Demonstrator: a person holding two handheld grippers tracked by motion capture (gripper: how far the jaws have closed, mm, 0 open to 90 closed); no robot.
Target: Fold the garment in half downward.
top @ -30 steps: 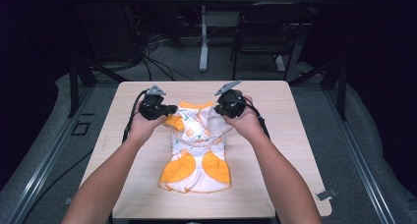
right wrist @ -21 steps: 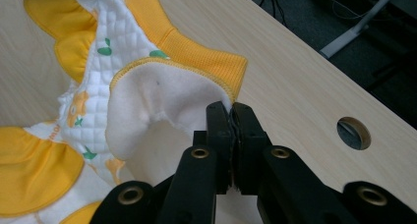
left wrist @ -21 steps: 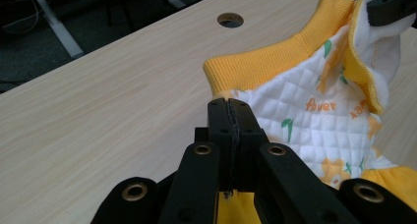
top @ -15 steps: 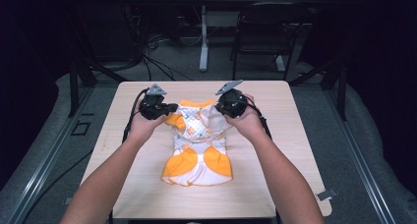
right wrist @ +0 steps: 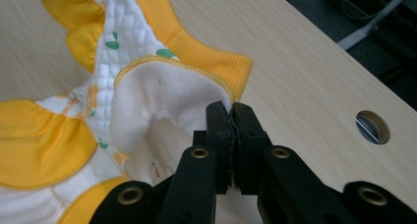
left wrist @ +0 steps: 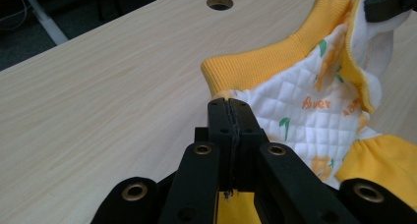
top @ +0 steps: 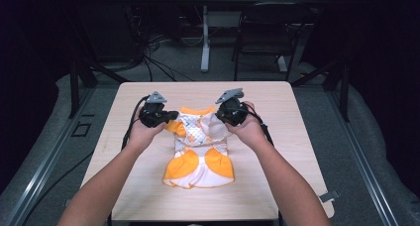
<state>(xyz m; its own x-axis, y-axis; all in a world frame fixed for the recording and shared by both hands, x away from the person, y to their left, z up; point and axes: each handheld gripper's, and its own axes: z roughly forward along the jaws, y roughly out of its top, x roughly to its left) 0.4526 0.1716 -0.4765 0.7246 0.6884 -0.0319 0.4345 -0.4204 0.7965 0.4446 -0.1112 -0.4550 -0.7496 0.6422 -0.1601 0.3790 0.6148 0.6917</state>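
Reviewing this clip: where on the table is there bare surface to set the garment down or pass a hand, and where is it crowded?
Bare wood lies along the table right of the garment, left of it by the left edge, and across the far strip beyond the left gripper and right gripper. The centre is crowded: garment, both grippers, forearms.

The right hand-held gripper rises from six o'clock with its black jaws pressed together on the yellow-stitched edge of a quilted white-and-orange baby garment, which spreads toward nine o'clock over the pale wooden counter, a round hole at three o'clock.
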